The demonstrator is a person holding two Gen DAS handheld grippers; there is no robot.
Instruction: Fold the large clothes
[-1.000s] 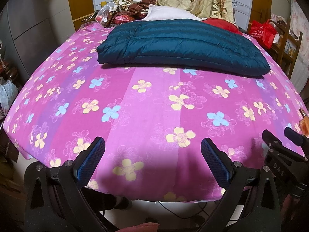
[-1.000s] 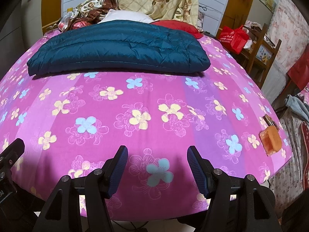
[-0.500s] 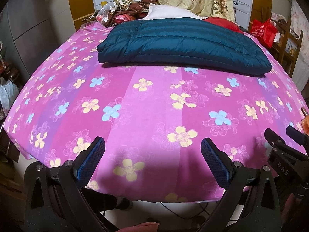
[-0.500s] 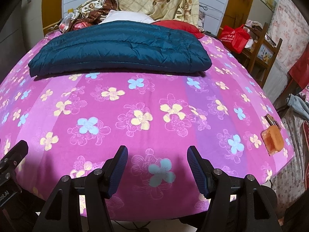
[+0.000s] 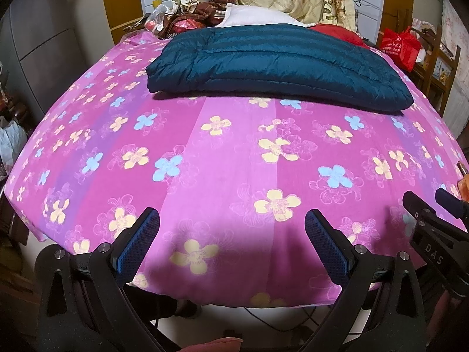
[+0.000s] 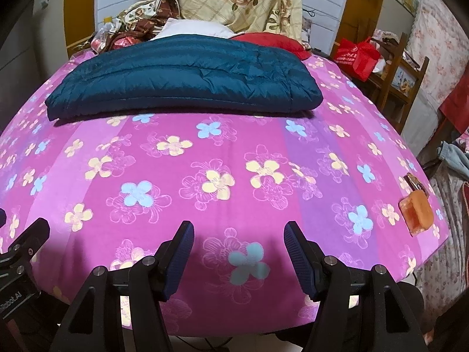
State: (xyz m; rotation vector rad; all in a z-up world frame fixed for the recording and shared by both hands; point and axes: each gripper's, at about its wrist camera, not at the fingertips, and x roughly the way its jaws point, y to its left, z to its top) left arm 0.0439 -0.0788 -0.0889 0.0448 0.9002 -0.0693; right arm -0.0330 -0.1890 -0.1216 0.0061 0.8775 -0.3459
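left wrist: your left gripper (image 5: 231,234) is spread and empty above the bed (image 5: 234,158); folded jacket (image 5: 275,67) lies at the far end, reach there | right wrist: right gripper (image 6: 237,246) likewise spread; take the jacket's (image 6: 181,79) near edge level.

You get even, warm indoor light from above in both wrist views, bright enough that the pink floral sheet (image 5: 234,152) reads saturated and sharp, with a soft sheen on the dark teal quilted garment (image 5: 275,58) and a narrow shadow under its near edge. A dim, blurry shadow patch falls on the sheet's near edge between the left gripper (image 5: 231,234) fingers and likewise at the right gripper (image 6: 237,249). The fisheye bulges the bed into a dome, and your corners fall off to black vignette.
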